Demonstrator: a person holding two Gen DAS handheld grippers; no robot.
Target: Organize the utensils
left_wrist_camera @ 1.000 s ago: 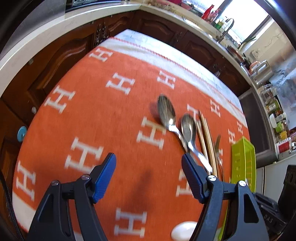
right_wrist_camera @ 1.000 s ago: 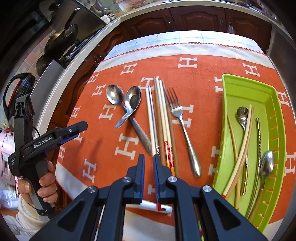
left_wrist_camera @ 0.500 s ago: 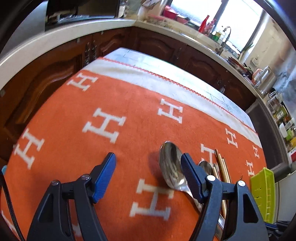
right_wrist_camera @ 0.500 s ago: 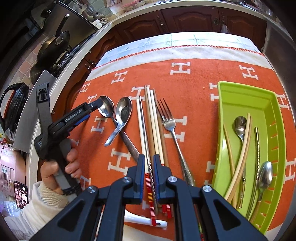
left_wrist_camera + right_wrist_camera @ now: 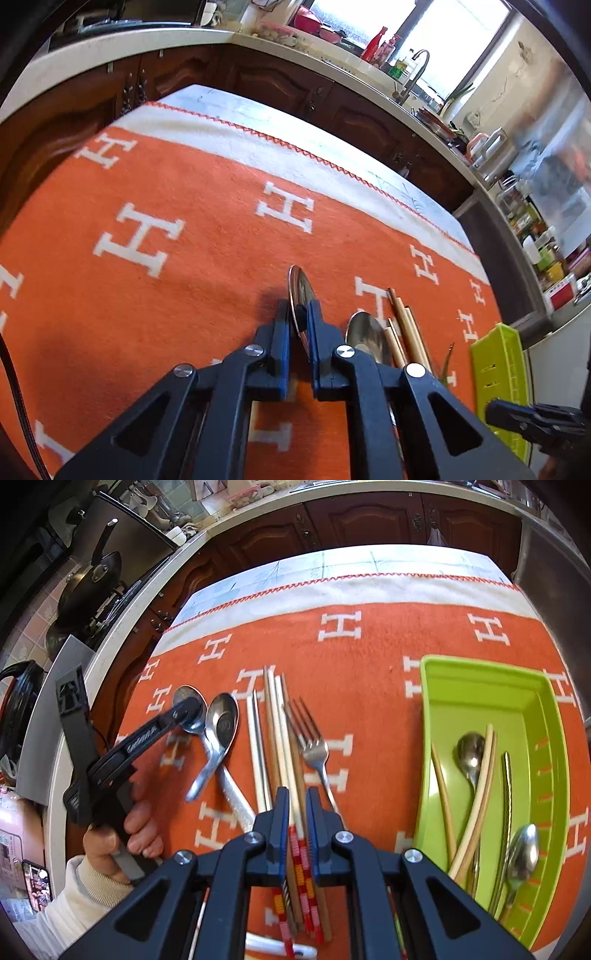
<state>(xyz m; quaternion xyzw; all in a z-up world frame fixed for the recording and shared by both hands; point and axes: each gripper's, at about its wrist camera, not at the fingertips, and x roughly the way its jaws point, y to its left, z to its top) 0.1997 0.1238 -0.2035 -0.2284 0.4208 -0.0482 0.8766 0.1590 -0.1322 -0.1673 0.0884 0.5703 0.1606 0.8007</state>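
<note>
Two steel spoons, several chopsticks (image 5: 277, 738) and a fork (image 5: 314, 746) lie side by side on the orange cloth. My left gripper (image 5: 298, 314) is closing its jaws, and the pads press on the bowl of the leftmost spoon (image 5: 297, 280), which shows edge-on between them. The right wrist view shows that left gripper (image 5: 188, 712) in a hand, on the same spoon (image 5: 183, 696). My right gripper (image 5: 297, 812) hovers over the striped chopstick handles. Its jaws are opening slightly from a narrow slit, and the pads press on nothing.
The second spoon (image 5: 221, 720) lies with its handle crossing the first spoon's. A green tray (image 5: 480, 664) on the right holds spoons and chopsticks. A white spoon (image 5: 273, 947) lies by the near cloth edge. Dark wooden cabinets and a counter surround the table.
My left gripper came forward and down onto the leftmost spoon and shut on its bowl. My right gripper slid forward over the chopsticks, still nearly shut.
</note>
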